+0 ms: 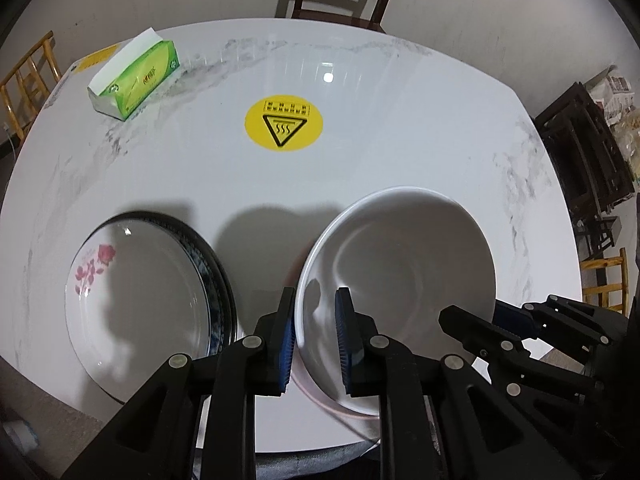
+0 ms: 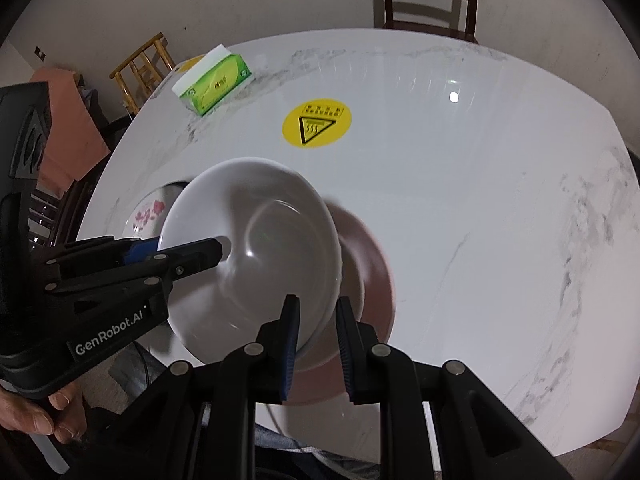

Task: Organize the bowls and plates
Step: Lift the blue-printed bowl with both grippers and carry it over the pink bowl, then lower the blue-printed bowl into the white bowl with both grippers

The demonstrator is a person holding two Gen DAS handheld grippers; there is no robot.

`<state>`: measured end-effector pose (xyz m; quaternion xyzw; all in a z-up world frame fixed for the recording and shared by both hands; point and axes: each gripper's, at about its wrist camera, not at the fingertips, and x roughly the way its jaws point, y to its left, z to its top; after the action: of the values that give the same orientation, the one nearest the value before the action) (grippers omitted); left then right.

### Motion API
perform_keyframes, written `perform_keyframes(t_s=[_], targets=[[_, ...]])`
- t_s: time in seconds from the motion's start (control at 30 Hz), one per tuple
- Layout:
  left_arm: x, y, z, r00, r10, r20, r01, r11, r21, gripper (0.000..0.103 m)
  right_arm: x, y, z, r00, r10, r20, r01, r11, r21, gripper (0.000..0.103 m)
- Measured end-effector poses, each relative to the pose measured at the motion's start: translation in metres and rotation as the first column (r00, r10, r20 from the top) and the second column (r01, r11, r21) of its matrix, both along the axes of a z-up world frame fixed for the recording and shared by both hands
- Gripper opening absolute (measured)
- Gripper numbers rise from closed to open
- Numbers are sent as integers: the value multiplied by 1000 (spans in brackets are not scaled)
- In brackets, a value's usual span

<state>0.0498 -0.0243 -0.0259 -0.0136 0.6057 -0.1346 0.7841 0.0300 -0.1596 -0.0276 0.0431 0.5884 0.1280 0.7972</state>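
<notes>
Both your left gripper (image 1: 316, 340) and right gripper (image 2: 318, 344) pinch opposite rims of the white bowl (image 2: 256, 248), lifted above a pinkish bowl (image 2: 372, 280). Uneven lowering (thin rims) could tip it. Beyond, left, the plates (image 1: 140, 300) could get clipped.

We cannot read the small print on the yellow sticker (image 1: 283, 122). The white bowl (image 2: 256, 248) hides most of the flowered plate (image 2: 146, 214) at nine o'clock and covers the pink dish (image 2: 372, 276) beneath it. The tabletop (image 1: 400, 128) is cut off at six o'clock.
</notes>
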Motion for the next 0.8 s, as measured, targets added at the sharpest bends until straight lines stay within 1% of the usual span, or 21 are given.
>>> perform_keyframes(t_s=[0.17,0.6,0.67,0.73,0.8], targets=[[-5,-2,-8,1000,-2,-15,2,1000,16,15,-4,0,-7,1000,6,-19,-6,1000,-5,19],[-7,-6,-19,999,-23,-35,23,999,22,15,-2,-2,-22,998,12,-63,-12,1000,-8,20],[-7,-6,-18,999,-29,-31,30,999,21,15,-1,-1,-23,998,11,-62,-12,1000,-14,22],[-7,-6,-18,999,-32,-29,33,999,17,15,-1,0,-24,998,10,-54,-12,999,-40,22],[-6,-5,-19,999,-30,-27,31,999,17,15,2,1,-24,999,5,-51,-7,999,-37,22]])
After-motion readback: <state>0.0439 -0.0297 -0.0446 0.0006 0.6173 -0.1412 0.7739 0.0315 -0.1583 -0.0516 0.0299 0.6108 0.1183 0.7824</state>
